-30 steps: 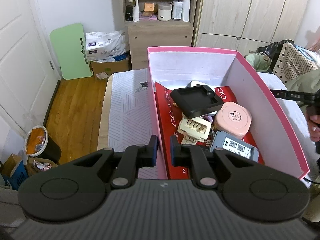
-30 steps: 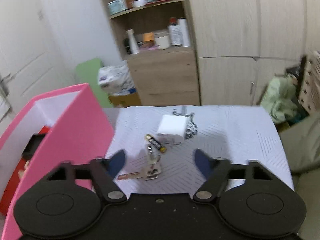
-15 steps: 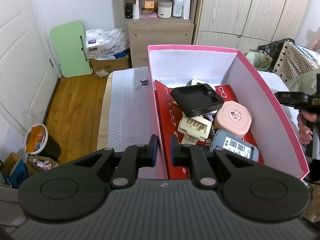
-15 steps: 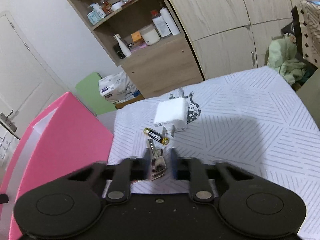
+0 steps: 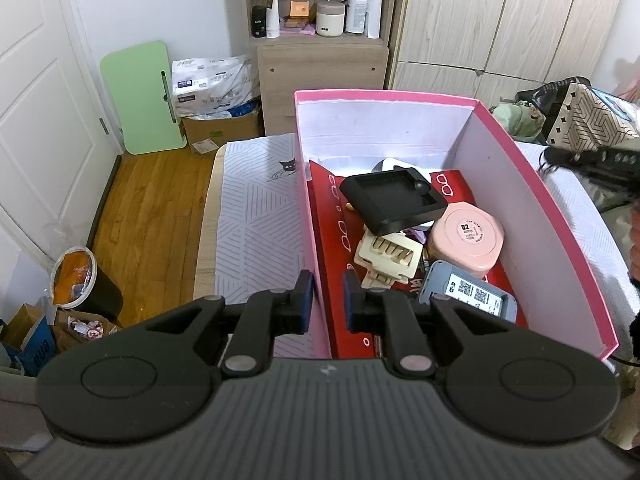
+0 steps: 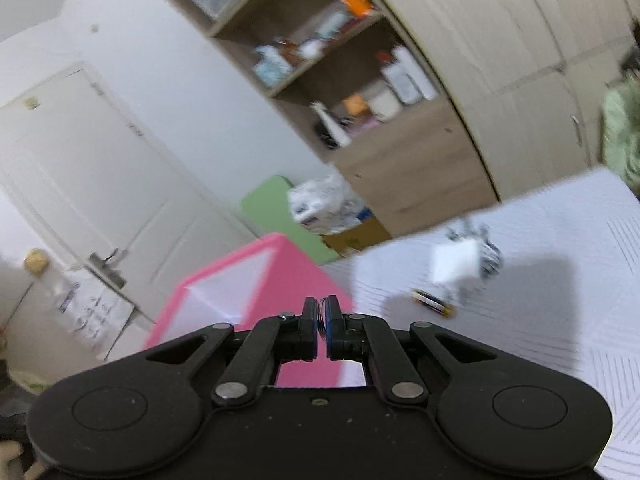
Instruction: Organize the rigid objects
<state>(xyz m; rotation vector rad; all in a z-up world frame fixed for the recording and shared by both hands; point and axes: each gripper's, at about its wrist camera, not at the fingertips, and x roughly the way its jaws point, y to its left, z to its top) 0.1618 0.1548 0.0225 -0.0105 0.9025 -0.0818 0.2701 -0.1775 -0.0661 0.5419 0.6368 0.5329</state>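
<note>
A pink box (image 5: 540, 200) stands on the patterned cloth. Inside it lie a black tray (image 5: 392, 200), a pink round case (image 5: 466, 240), a beige hair clip (image 5: 388, 256) and a grey labelled device (image 5: 468, 294). My left gripper (image 5: 328, 296) straddles the box's left wall; its jaws are opening, with a small gap at the inner pad. My right gripper (image 6: 321, 316) is shut on the keys' metal ring (image 6: 320, 314) and raised beside the pink box (image 6: 240, 280); the keys themselves are hidden. On the cloth behind lie a white charger (image 6: 456, 264) and a battery (image 6: 432, 302).
A shelf unit (image 5: 320, 20) with bottles and wardrobe doors (image 5: 500, 20) stand behind the table. Left of the table are wooden floor, a green board (image 5: 140, 96) and a bin (image 5: 76, 276). A person's hand (image 5: 634, 240) shows at the right edge. The right wrist view is blurred.
The right gripper closed on the keys, lifted them off the cloth, and tilted and swung towards the pink box. The left gripper stayed put; its jaws have widened slightly.
</note>
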